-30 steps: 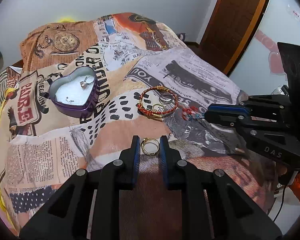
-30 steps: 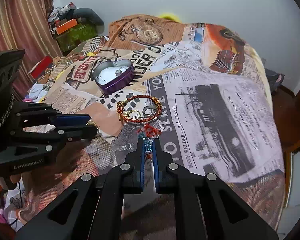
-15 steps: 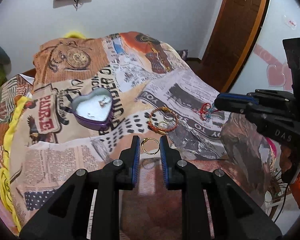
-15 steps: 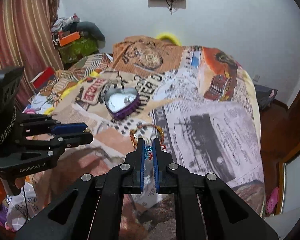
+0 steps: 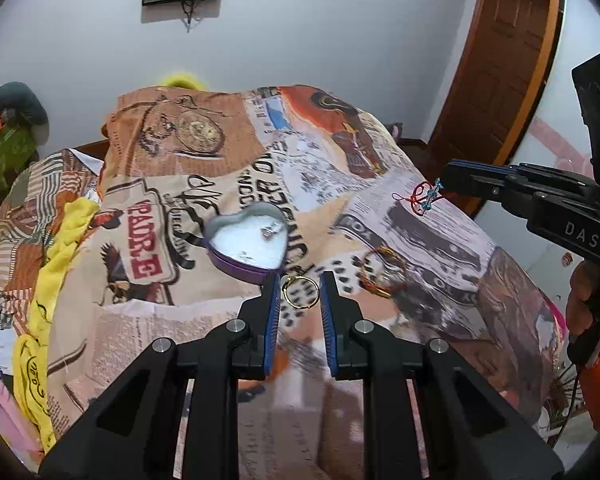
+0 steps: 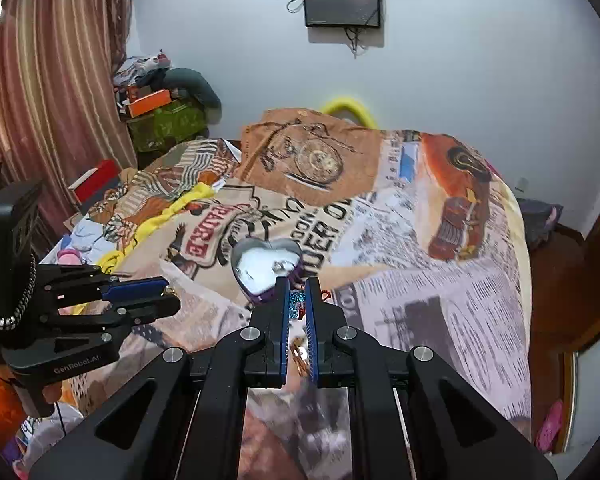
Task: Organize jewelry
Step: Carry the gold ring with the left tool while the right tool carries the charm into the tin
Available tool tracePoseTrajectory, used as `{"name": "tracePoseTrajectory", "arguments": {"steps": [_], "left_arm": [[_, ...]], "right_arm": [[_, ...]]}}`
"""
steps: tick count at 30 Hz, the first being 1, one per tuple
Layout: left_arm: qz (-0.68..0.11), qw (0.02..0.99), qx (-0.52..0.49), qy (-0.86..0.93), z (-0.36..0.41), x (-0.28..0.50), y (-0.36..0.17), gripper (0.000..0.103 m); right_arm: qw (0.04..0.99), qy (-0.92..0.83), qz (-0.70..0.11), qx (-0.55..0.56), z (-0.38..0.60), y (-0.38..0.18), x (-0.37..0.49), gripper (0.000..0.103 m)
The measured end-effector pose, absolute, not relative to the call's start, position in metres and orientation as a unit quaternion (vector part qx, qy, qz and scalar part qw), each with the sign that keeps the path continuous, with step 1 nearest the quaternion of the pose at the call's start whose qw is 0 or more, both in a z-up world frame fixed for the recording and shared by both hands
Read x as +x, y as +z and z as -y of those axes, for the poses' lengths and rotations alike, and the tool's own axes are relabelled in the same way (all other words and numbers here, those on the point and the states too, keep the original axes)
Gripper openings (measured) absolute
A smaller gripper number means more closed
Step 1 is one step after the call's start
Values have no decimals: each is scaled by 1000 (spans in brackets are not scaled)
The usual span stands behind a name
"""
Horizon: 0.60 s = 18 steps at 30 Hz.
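Observation:
My left gripper (image 5: 299,292) is shut on a gold ring (image 5: 300,290) and holds it above the bed, just right of the purple heart-shaped tin (image 5: 247,240), which has small silver pieces inside. My right gripper (image 6: 298,304) is shut on a red thread charm with blue beads (image 6: 296,305); the charm (image 5: 424,196) also shows in the left wrist view, hanging from the right gripper's tips. The tin (image 6: 266,268) lies just beyond those tips. A red and gold bangle (image 5: 380,274) lies on the bedspread.
A newspaper-print bedspread (image 5: 432,232) covers the bed. A yellow cloth (image 5: 52,264) lies along its left side. A brown door (image 5: 500,60) stands at the right, a wall screen (image 6: 342,2) above, and boxes and clothes (image 6: 160,116) by the curtain.
Both grippers have risen well above the bed with their pieces. The left one has moved toward the tin with the gold ring; the right has lifted the red charm off the bedspread.

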<state>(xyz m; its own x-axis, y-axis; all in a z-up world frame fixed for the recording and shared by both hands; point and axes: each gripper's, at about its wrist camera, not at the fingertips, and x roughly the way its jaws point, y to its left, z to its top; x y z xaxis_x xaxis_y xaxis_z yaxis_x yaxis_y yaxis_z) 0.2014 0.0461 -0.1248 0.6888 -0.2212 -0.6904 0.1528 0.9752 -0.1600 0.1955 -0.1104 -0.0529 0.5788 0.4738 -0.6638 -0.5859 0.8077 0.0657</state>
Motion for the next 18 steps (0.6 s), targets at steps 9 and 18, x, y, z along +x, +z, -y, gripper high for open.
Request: {"name": "tracePoseTrajectory", "arguments": {"steps": [9, 18], "left_arm": [[-379, 920, -48, -87, -69, 227, -129, 19], [-394, 913, -54, -86, -81, 263, -152, 19]], "right_arm": [[880, 320, -342, -79, 79, -50, 216, 7], [862, 333, -375, -77, 49, -73, 249, 7]]}}
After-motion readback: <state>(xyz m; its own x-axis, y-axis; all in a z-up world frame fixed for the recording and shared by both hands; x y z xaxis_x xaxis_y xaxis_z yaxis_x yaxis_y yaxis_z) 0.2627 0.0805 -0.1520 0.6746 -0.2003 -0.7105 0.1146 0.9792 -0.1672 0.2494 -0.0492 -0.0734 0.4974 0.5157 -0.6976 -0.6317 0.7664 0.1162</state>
